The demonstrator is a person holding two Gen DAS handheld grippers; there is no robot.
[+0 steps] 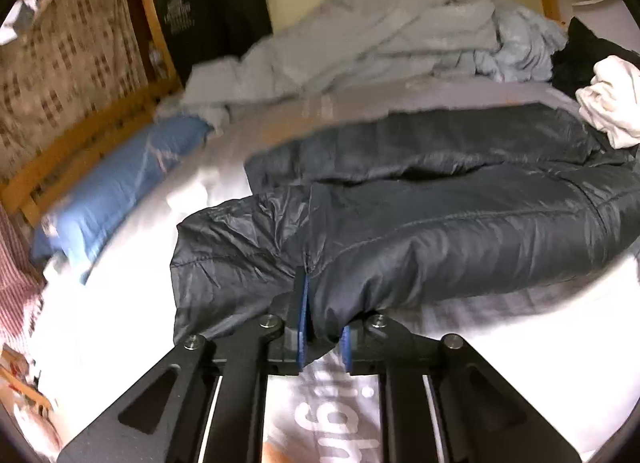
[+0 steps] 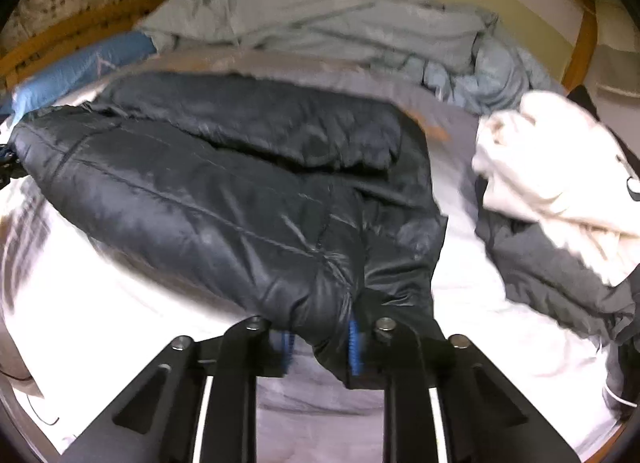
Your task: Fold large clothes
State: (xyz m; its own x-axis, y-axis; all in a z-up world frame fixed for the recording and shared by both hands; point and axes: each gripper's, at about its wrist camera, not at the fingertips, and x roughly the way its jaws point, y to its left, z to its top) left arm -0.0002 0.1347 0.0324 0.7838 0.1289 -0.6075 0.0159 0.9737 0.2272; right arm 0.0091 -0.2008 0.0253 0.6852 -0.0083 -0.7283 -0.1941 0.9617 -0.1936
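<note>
Bedroom, white-sheeted bed (image 1: 132, 303): dark puffer jacket (image 1: 440, 223) ahead, partly doubled, each hand-held gripper, left (image 1: 325, 337) and right (image 2: 320, 347), clamped on its near edge; folding unfinished, more clothes heaped beyond.

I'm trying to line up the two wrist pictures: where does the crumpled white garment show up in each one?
Left wrist view: the white garment sits at the far right edge, above the dark puffer jacket.
Right wrist view: the white garment lies at the right, larger, beside the dark puffer jacket and over a grey garment.
Shared landmark: the rumpled pale blue duvet across the back of the bed.
</note>
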